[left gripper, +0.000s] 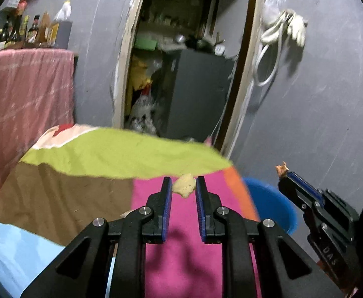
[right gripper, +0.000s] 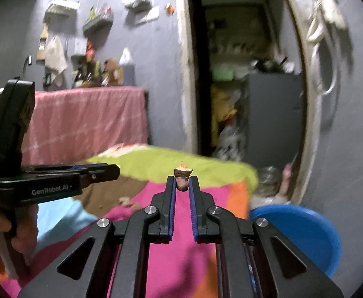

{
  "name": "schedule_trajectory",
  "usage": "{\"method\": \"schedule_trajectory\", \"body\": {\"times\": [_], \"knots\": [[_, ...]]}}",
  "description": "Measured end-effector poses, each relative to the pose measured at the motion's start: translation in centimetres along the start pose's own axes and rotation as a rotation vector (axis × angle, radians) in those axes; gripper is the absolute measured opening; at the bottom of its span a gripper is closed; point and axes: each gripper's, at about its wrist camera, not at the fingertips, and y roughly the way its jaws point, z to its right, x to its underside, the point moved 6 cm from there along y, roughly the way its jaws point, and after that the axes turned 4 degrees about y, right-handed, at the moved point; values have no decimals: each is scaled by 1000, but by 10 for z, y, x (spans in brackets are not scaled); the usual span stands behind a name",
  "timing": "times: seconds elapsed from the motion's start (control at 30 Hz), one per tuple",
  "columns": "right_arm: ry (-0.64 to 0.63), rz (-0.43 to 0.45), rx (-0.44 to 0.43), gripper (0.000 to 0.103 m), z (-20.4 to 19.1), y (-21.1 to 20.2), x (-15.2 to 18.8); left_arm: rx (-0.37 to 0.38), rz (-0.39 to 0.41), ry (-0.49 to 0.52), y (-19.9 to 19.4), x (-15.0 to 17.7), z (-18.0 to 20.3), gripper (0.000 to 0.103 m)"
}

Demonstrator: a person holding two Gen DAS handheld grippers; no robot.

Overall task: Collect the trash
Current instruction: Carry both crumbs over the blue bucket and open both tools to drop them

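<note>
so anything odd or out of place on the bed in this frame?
One stray scrap lies on the patchwork bedspread, at the brown and pink patches, not yet collected. The left gripper holds a yellowish crumpled scrap; the right gripper holds a brown scrap. The blue bin sits upright beside the bed.

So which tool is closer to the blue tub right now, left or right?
Right. The right tool, shut on a brown scrap, hangs just beside the blue tub. The left tool, holding a yellow scrap, is farther away over the pink patch of bedspread.
</note>
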Motion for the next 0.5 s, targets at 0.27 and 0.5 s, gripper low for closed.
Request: {"method": "schedule_trajectory", "body": {"times": [0.27, 0.5], "knots": [[15, 130, 182, 9, 53, -38, -21, 41, 148, 28, 6, -26, 77, 15], [6, 188, 329, 9, 95, -61, -26, 67, 215, 15, 29, -35, 119, 15]]}}
